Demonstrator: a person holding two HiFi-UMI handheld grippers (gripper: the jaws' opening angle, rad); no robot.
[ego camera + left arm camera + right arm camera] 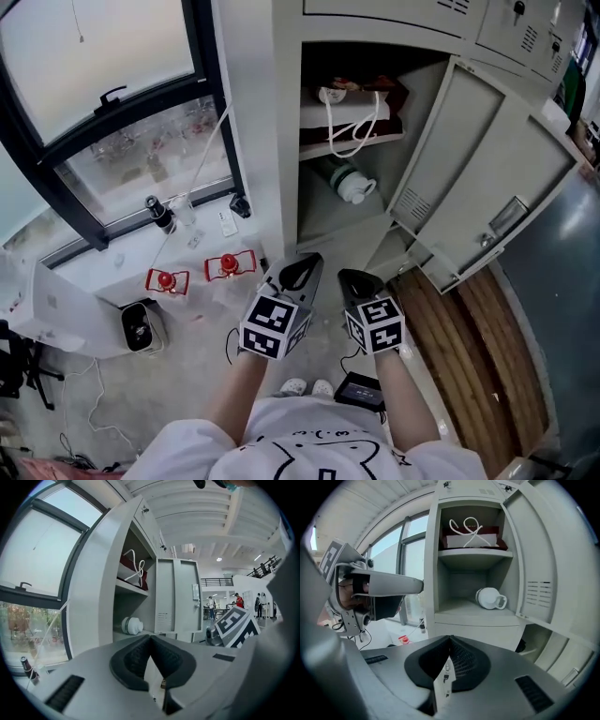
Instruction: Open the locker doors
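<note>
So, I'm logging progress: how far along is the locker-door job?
Done: the vented door and the lower door beside it stand wide open, showing a bag and a jug. In hand: nothing; left tongs and right tongs are shut, empty. Left: the keyed door above looks closed.

The grey metal locker door (441, 141) straight ahead of your jaws stands swung out to the right, and you see its inner side with vent slots. A second door (525, 178), lower and right of your jaws, is open too.
</note>
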